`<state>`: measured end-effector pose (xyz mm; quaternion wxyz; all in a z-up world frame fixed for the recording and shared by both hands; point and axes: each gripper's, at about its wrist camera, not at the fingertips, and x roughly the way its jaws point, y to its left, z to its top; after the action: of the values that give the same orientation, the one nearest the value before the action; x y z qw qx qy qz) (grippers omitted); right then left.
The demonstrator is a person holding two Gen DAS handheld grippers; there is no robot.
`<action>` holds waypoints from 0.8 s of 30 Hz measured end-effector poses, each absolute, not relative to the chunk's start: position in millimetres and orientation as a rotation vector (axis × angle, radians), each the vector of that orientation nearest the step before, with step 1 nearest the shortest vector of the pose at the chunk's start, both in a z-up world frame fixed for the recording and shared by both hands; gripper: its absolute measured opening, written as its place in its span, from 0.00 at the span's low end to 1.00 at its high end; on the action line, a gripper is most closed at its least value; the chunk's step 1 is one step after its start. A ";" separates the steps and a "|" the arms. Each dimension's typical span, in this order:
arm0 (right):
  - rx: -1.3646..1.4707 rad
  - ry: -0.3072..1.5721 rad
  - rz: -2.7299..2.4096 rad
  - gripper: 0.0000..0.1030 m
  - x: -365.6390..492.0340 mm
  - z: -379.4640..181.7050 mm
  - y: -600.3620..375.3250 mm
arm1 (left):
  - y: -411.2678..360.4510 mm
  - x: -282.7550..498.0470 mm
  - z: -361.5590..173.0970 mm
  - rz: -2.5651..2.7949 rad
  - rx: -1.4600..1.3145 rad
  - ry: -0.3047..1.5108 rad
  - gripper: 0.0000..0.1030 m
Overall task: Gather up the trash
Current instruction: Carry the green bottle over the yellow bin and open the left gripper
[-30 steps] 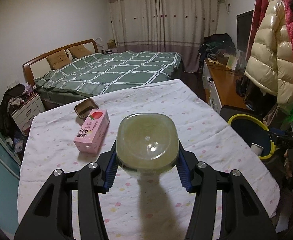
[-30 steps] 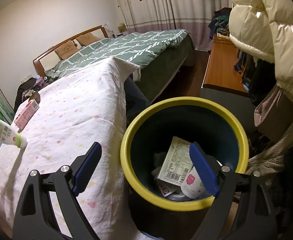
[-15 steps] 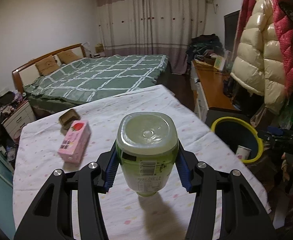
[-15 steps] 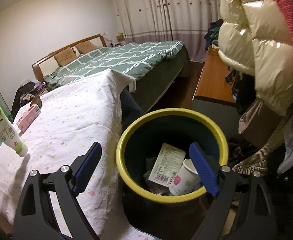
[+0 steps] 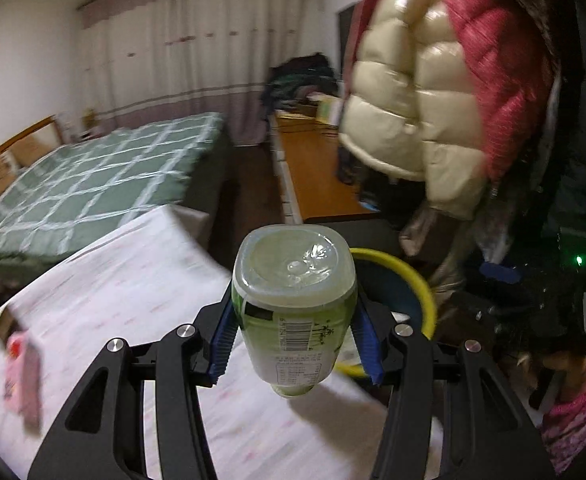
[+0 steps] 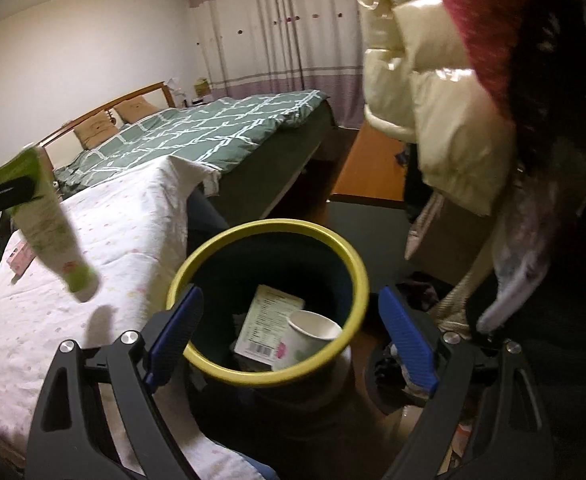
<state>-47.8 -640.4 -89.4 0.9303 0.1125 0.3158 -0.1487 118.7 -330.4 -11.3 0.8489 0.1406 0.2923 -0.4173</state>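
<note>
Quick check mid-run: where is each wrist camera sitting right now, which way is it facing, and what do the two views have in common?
Left wrist: sits behind the left gripper, looking past the green bottle it clamps toward the yellow-rimmed bin; its black fingers show, with the person's hand at right.
Right wrist: sits behind the right gripper, looking down into the bin holding a paper cup; its open fingers show.
Shared: bin, bottle, cloth-covered table, bed.

A bed (image 6: 197, 136) with a green checked cover and wooden headboard (image 6: 105, 108) stands against the white wall (image 6: 73, 52). Pale floor-length curtains (image 5: 189, 64) hang behind it. Puffy cream and red coats (image 5: 433, 92) hang at the right above a wooden desk (image 5: 317, 172).
</note>
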 end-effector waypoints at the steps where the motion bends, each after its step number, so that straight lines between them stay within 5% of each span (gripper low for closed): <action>1: 0.232 0.648 -0.312 0.83 -50.8 -89.9 -643.3 | -345.0 119.3 -14.4 -0.902 0.302 0.622 0.50; 14: 0.235 0.656 -0.365 0.83 -71.6 -92.8 -659.8 | -468.6 139.2 -89.3 -0.984 0.351 0.805 0.51; 16: 0.241 0.657 -0.367 0.83 -72.3 -92.9 -660.1 | -472.0 139.3 -94.3 -0.960 0.367 0.798 0.62; 20: 0.240 0.659 -0.358 0.83 -71.3 -92.6 -656.4 | -448.8 136.8 -82.1 -0.938 0.333 0.765 0.63; 24: 0.230 0.668 -0.338 0.83 -63.3 -94.5 -649.9 | -398.7 141.2 -59.0 -0.862 0.274 0.710 0.76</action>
<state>-63.2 -649.9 -94.5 0.9242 0.1122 0.3256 -0.1649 141.2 -398.7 -59.0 0.8393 0.1295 0.3357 -0.4077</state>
